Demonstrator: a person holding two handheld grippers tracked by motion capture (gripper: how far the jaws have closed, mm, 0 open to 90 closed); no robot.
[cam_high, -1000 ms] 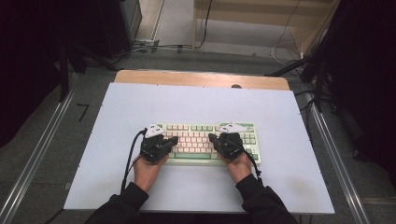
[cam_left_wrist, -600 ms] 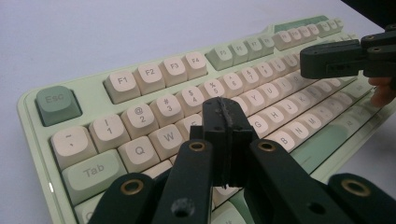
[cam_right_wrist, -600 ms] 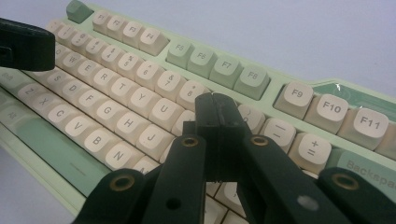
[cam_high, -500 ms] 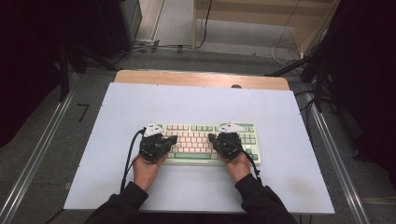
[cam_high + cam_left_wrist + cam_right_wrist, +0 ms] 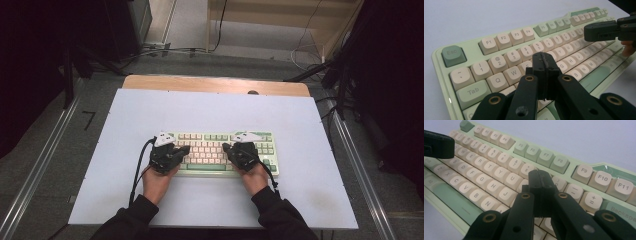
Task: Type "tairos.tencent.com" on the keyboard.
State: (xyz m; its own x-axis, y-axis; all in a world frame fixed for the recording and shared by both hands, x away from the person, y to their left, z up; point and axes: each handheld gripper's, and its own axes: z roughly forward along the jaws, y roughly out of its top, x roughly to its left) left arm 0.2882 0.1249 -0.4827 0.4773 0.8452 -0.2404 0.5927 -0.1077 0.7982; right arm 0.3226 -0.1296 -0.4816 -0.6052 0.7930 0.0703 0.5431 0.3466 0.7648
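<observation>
A pale green keyboard with cream keys lies on the white tabletop near the front. My left gripper hovers over its left half, jaws shut with nothing between them. My right gripper hovers over the right half, also shut and empty. In the left gripper view the shut jaws point over the keys below the number row of the keyboard, and the right gripper shows at the far right. In the right gripper view the shut jaws sit above the keys near U and J of the keyboard, with the left gripper at the upper left.
The white tabletop extends well beyond the keyboard on every side. A wooden strip runs along the table's far edge, with a small dark spot on it. Metal rails flank the table, and cables lie on the floor behind.
</observation>
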